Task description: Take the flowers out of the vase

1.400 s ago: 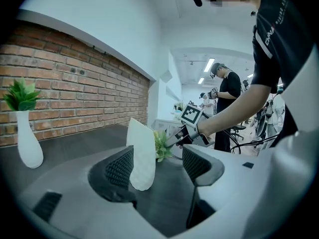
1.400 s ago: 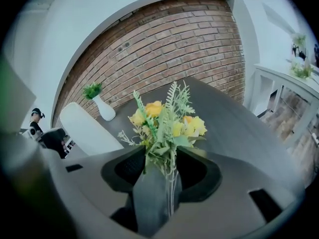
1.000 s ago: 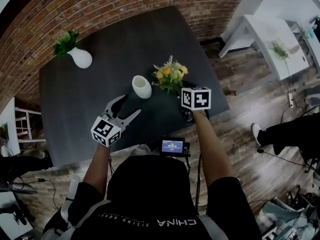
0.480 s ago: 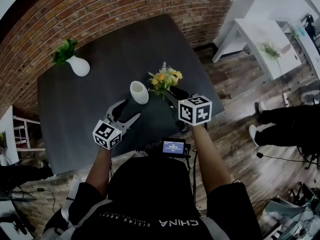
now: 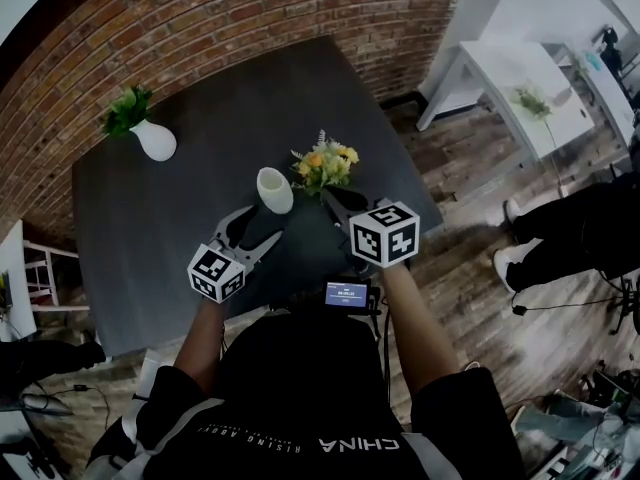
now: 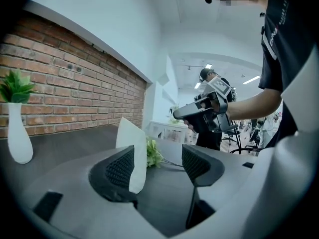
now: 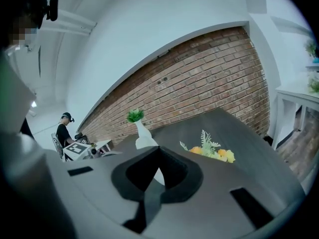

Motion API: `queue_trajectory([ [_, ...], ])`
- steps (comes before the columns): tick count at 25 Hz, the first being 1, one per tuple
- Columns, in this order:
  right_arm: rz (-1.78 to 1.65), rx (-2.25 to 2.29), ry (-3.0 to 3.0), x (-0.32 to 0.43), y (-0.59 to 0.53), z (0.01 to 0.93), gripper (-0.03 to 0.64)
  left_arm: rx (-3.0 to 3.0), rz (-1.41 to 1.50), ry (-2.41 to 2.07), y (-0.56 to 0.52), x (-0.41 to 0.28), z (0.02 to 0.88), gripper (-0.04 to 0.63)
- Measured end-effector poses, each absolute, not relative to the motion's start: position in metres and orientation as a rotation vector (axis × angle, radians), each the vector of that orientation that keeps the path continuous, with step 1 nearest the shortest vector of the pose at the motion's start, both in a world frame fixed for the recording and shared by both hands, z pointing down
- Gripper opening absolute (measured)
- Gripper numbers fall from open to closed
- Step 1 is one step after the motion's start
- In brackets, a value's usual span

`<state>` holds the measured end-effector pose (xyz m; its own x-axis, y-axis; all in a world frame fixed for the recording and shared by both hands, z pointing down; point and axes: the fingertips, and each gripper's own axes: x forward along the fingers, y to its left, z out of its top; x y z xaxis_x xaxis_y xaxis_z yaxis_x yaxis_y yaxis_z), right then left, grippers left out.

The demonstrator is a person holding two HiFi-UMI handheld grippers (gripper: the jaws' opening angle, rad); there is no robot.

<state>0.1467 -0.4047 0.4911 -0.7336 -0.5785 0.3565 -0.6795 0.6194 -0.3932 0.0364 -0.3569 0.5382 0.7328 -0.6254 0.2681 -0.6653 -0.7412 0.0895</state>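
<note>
So the big dark table (image 5: 150,218) is sitting against the brick wall (image 5: 200,28), and the person is leaning over its near edge with a gripper in each hand. The left gripper (image 5: 258,226) is hanging low over the table with its fingers spread wide and nothing between the pads. The right gripper (image 5: 335,200) is hovering higher, off to the right, with its fingers pinched fully together and empty. The white vase (image 5: 274,189) is standing upright just past the left gripper's tips, and it's looking empty. The flowers (image 5: 324,164), a yellow and orange bunch with pale greenery, are lying flat on the table just beside that vase on its right. Way off in the far left corner, a second vase (image 5: 152,140) is holding a green sprig.
</note>
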Motion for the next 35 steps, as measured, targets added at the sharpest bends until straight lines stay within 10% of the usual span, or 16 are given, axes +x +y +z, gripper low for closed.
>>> queue_trajectory([
  [6,0.785,1.023,-2.641,0.154,-0.395,0.497,0.006,2.741,0.362,-1.043,-0.350,0.037,0.540,0.227],
  [12,0.791,0.999,-2.635,0.171,-0.381,0.507,0.006,2.685,0.382,-1.097,-0.332,0.039,0.545,0.008],
  [35,0.665,1.295,-2.657,0.118,-0.189,0.495,0.006,2.850,0.207,-0.947,-0.155,-0.014,0.496,0.003],
])
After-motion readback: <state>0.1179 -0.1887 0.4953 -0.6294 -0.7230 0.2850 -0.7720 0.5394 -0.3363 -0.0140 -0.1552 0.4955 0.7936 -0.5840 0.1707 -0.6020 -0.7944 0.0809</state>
